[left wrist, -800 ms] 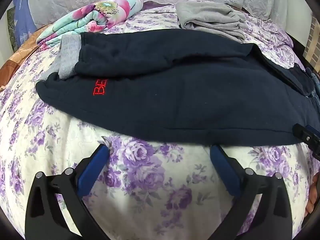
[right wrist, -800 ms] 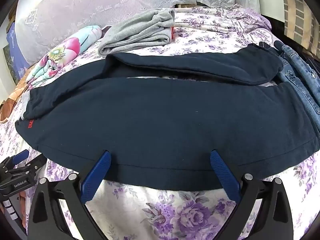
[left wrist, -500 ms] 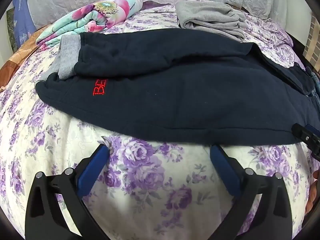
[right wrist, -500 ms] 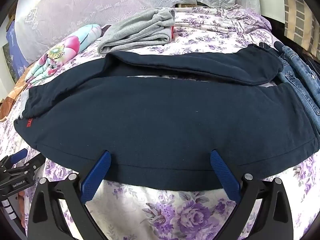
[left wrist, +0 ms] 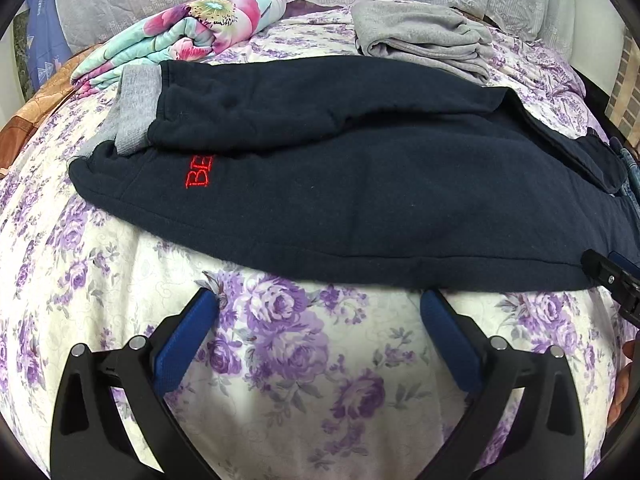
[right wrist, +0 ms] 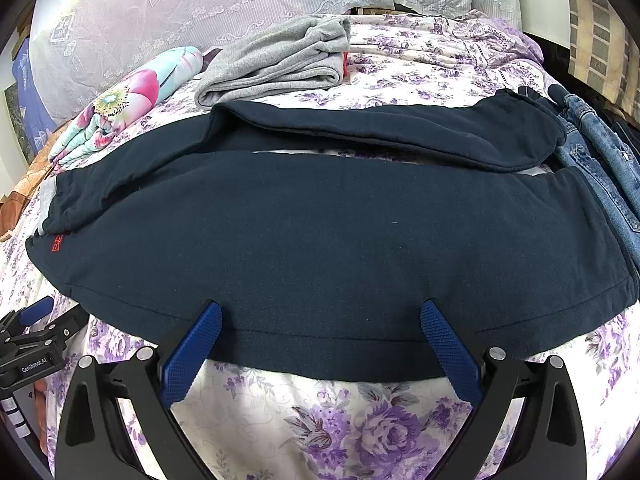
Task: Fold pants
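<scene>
The pants (right wrist: 320, 240) are laid lengthwise across the bed (right wrist: 360, 420), one leg lying partly over the other. Red lettering (left wrist: 199, 172) is seen near the waist, beside a grey cuff (left wrist: 134, 114). The right gripper (right wrist: 318, 312) is spread wide, its fingertips over the near edge of the pants, nothing clamped. The left gripper (left wrist: 318, 300) is likewise spread, just short of that edge. A grey garment (right wrist: 276, 64), a floral blanket (left wrist: 188, 28) and jeans (right wrist: 600, 140) are seen beyond.

Beyond the spread fingers of the left gripper (left wrist: 319, 302), dark pants (left wrist: 360, 184) lie across the flowered sheet (left wrist: 100, 280); their near hem touches one fingertip (left wrist: 430, 300).
</scene>
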